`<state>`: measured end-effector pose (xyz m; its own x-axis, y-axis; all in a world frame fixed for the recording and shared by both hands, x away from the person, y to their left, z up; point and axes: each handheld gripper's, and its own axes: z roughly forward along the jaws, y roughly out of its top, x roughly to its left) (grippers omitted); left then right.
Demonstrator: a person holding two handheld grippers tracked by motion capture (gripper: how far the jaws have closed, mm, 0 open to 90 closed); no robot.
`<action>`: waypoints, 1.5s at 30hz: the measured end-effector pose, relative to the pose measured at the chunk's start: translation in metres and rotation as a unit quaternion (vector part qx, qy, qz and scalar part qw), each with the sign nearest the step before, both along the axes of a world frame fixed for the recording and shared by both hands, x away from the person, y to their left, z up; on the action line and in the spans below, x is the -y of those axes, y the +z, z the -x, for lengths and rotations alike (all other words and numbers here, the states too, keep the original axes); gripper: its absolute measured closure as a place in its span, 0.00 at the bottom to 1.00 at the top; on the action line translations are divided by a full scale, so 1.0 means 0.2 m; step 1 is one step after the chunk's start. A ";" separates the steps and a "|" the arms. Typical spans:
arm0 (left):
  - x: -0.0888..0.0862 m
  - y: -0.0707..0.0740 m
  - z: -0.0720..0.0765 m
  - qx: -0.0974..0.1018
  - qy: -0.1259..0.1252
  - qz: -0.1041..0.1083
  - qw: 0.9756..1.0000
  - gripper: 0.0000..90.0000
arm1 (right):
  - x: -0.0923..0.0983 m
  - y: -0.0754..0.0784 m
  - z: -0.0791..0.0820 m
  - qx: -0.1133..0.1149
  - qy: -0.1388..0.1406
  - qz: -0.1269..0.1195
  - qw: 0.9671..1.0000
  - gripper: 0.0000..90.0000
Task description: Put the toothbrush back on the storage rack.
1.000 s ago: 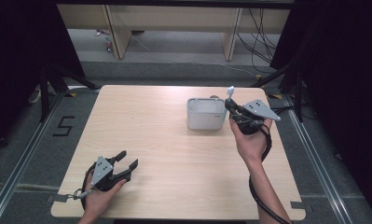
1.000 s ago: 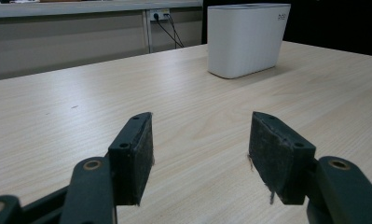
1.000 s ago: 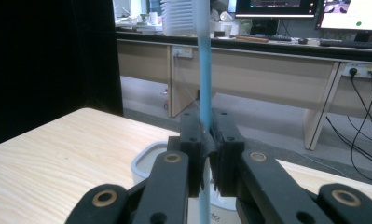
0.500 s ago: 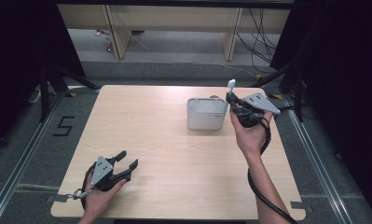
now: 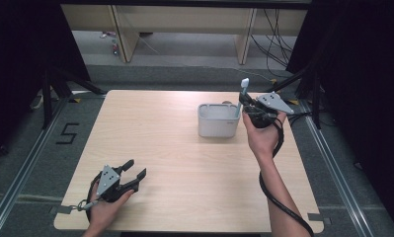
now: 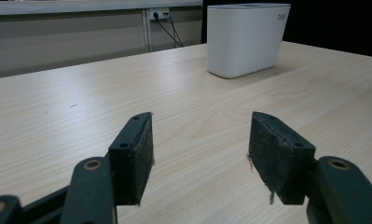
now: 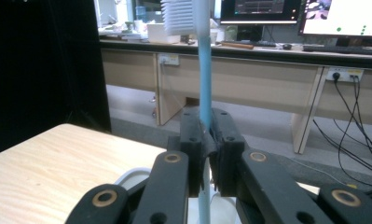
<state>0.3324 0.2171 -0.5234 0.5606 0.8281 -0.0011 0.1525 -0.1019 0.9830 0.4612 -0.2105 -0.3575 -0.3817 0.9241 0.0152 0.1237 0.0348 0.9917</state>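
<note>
High view, right claw (image 5: 249, 109): clenched on a blue toothbrush (image 5: 242, 96), upright above the white holder's (image 5: 217, 126) right end, far right on the desk (image 5: 175, 148).
Toothbrush's lower end: cut off by the frame's bottom edge in right gripper view.
Left claw (image 5: 135, 171): released, near left.

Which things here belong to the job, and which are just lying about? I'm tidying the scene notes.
In the job: toothbrush, clamped upright in the right gripper; white holder beside it.

Idle: left gripper, open, resting on the table.
</note>
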 end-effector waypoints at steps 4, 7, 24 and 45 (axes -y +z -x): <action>0.00 0.00 0.00 0.000 0.000 0.000 1.000 0.44 | 0.01 0.01 -0.02 -0.003 -0.003 0.004 1.000 0.94; 0.00 0.00 0.00 0.000 -0.001 0.000 1.000 0.44 | 0.00 0.01 -0.04 -0.001 -0.006 -0.001 1.000 0.94; 0.00 0.00 0.00 0.001 -0.002 0.000 1.000 0.44 | 0.00 -0.04 -0.12 -0.016 -0.017 0.009 1.000 0.94; 0.00 0.00 0.00 0.000 -0.004 0.001 1.000 0.44 | 0.00 -0.12 -0.17 -0.036 -0.023 0.016 0.999 0.94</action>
